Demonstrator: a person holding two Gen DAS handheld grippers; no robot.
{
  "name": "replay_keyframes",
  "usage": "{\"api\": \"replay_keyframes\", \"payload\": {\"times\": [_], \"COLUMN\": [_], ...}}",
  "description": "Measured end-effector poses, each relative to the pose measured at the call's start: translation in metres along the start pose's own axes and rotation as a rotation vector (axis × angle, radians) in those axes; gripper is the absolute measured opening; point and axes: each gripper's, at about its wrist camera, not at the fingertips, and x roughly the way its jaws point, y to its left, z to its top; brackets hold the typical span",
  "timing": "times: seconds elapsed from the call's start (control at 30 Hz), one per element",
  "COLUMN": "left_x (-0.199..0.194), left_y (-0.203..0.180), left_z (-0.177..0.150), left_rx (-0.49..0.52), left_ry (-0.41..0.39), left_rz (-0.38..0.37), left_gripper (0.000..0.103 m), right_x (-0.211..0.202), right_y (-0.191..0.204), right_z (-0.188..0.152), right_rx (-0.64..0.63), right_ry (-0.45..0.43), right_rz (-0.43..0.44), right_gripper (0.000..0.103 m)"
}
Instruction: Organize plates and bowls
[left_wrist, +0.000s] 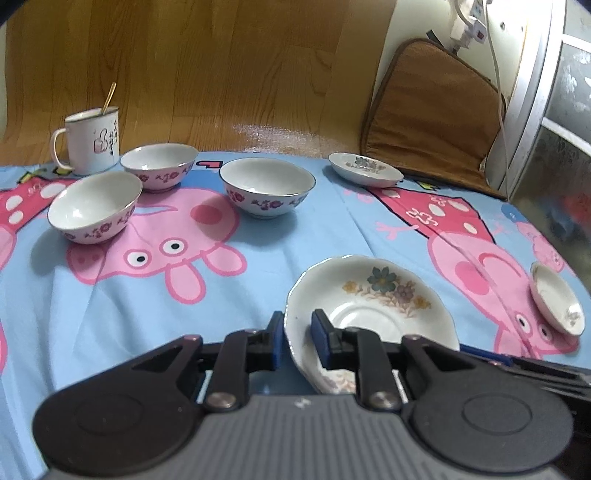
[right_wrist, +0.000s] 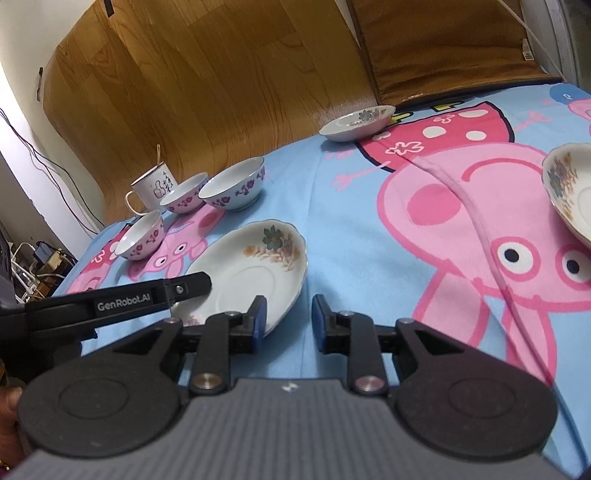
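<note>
At 6 o'clock of the cartoon-print blue cloth, the white floral scalloped china plate sits in the left claw, clenched on its near rim. Right claw is released, nothing between its pads, just beside that plate's edge. Judgement: china is stiff, glazed, slick and chippable, so take it by the rim. Three white bowls with purple flowers at 11 o'clock look empty; the white enamel mug at 10 holds a thin stick. Small floral dish at 1 and another dish at 3 are empty.
</note>
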Motion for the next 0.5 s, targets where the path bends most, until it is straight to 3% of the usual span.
{"api": "replay_keyframes", "payload": {"times": [0.5], "left_x": [0.001], "left_y": [-0.007], "left_z": [0.0], "left_rx": [0.025], "left_ry": [-0.001], "left_rz": [0.035], "left_gripper": [0.02], "right_x": [-0.004], "right_y": [-0.013], "right_z": [-0.005], "right_rx": [0.065], "right_ry": [-0.032], "right_rz": [0.07], "right_gripper": [0.033]}}
